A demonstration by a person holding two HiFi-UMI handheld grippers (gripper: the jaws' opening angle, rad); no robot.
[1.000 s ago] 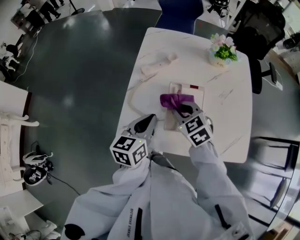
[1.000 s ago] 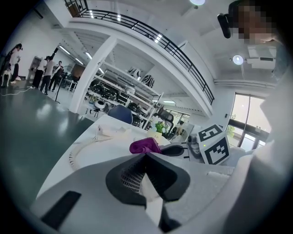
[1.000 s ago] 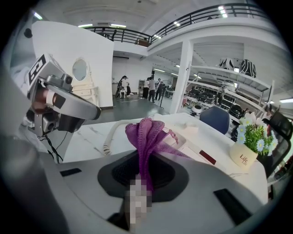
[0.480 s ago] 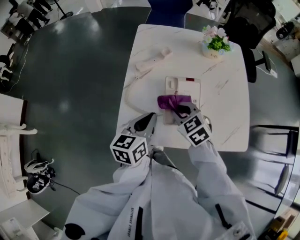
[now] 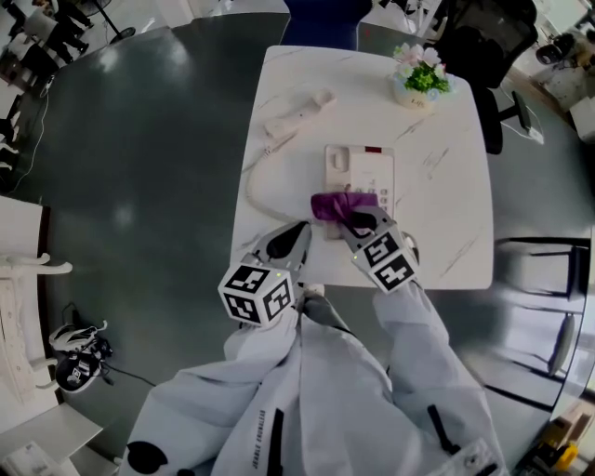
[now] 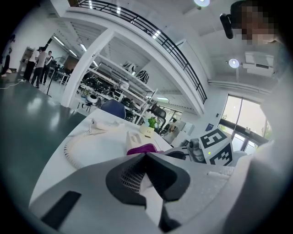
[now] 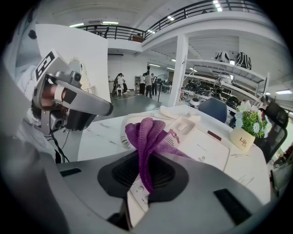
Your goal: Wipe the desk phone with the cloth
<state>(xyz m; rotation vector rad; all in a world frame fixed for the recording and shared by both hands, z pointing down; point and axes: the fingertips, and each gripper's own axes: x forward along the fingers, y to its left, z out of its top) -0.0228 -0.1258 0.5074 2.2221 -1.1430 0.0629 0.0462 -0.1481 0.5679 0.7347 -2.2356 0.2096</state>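
The white desk phone (image 5: 364,175) lies on the white table (image 5: 437,223), its handset (image 5: 298,113) off the cradle at the far left, joined by a coiled cord (image 5: 251,186). My right gripper (image 5: 357,221) is shut on a purple cloth (image 5: 340,204) that rests across the phone's near end. In the right gripper view the cloth (image 7: 145,133) hangs bunched between the jaws of the right gripper (image 7: 146,160), over the phone (image 7: 208,150). My left gripper (image 5: 286,246) hovers shut and empty at the table's near left edge, shown close up as the left gripper (image 6: 145,156).
A small pot of flowers (image 5: 417,80) stands at the table's far right corner. A black office chair (image 5: 483,42) and a blue chair (image 5: 321,19) stand beyond the table. Dark floor surrounds the table, with white furniture (image 5: 19,307) at the left.
The right gripper has drawn the purple cloth along the phone toward its near end. The left gripper has stayed where it was.
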